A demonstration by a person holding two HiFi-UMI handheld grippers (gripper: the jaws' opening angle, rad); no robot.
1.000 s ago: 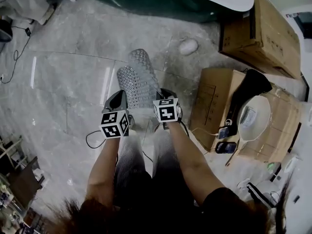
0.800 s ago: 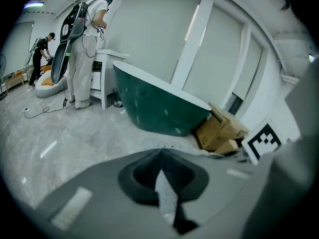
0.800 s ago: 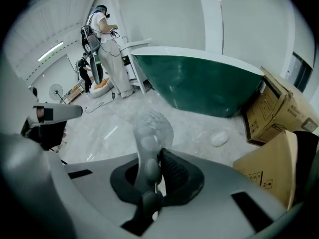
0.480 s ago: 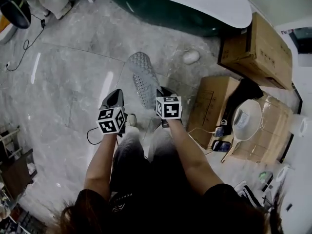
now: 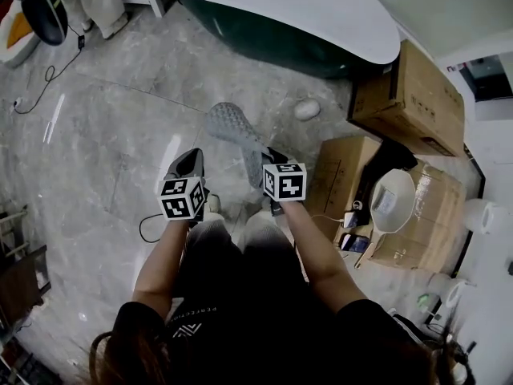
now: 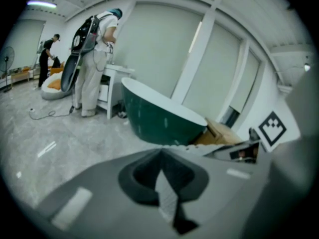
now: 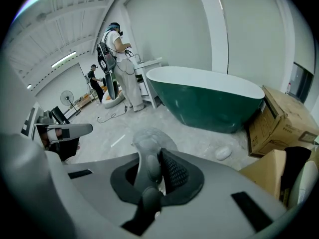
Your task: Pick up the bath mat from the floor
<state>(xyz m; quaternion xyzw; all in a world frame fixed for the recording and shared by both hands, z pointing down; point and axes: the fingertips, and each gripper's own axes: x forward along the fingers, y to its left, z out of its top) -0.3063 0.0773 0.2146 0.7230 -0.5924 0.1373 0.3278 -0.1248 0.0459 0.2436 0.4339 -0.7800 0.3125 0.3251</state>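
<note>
The bath mat (image 5: 231, 125) is grey and studded. It is off the floor, folded into a narrow strip that reaches away from my right gripper (image 5: 268, 156). In the right gripper view the mat (image 7: 148, 153) runs between the jaws, which are shut on its edge, and its far end droops ahead of my right gripper (image 7: 157, 158). My left gripper (image 5: 191, 159) hangs to the left of the mat, apart from it. In the left gripper view its jaws meet at the tip of my left gripper (image 6: 160, 152) with nothing between them.
A dark green bathtub (image 5: 240, 24) with a white rim stands ahead. Cardboard boxes (image 5: 410, 95) and a white bowl-shaped thing (image 5: 390, 200) crowd the right side. A pale stone-like lump (image 5: 306, 109) and a cable (image 5: 46, 80) lie on the grey floor. A person (image 6: 94, 63) stands at a white table beyond.
The mat has gone from a wide hanging sheet in front of both grippers to a narrow folded strip at the right gripper. Both grippers have risen a little.
</note>
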